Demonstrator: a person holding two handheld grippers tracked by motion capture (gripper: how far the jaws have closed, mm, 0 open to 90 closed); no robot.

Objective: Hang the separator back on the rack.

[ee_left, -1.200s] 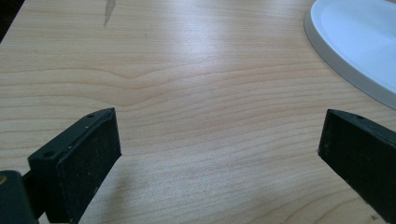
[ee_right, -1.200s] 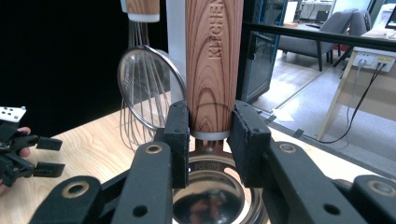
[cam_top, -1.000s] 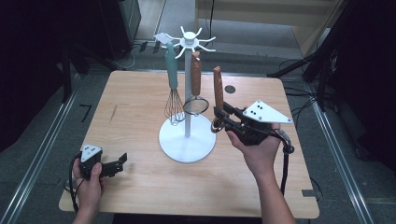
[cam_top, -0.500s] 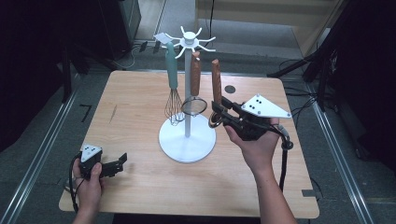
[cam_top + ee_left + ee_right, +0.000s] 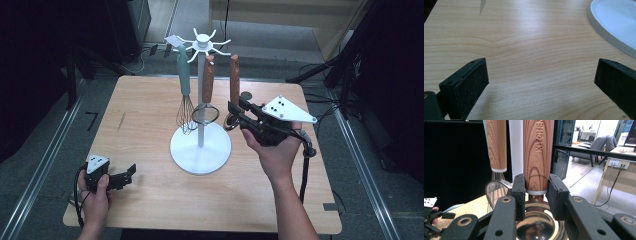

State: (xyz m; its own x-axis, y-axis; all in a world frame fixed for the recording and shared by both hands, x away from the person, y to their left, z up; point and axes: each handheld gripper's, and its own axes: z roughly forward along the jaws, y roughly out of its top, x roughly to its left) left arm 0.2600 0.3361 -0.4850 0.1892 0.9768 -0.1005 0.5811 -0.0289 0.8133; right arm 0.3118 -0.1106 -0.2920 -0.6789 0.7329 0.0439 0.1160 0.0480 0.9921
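Observation:
A white utensil stand (image 5: 200, 145) rises at the table's middle, with hooks at its top (image 5: 202, 41). From it hang a teal-handled whisk (image 5: 184, 85) and a wooden-handled strainer (image 5: 207, 87). My right gripper (image 5: 235, 114) (image 5: 536, 192) is shut on the lower end of a third utensil's wooden handle (image 5: 234, 80) (image 5: 538, 155), held upright with its top by a hook; a round metal head (image 5: 539, 225) hangs below the pads. My left gripper (image 5: 127, 175) (image 5: 541, 82) rests open near the table's front left corner, nothing between its jaws.
The wooden table (image 5: 145, 115) has bare room left and front of the stand's round base (image 5: 616, 22). A cable (image 5: 304, 170) trails from the right gripper. Dark equipment and floor rails surround the table; a desk and chairs (image 5: 599, 142) show far behind.
My right gripper has carried the wooden-handled utensil up and slightly left, bringing its top close to the stand's hooks. The left gripper has stayed put.

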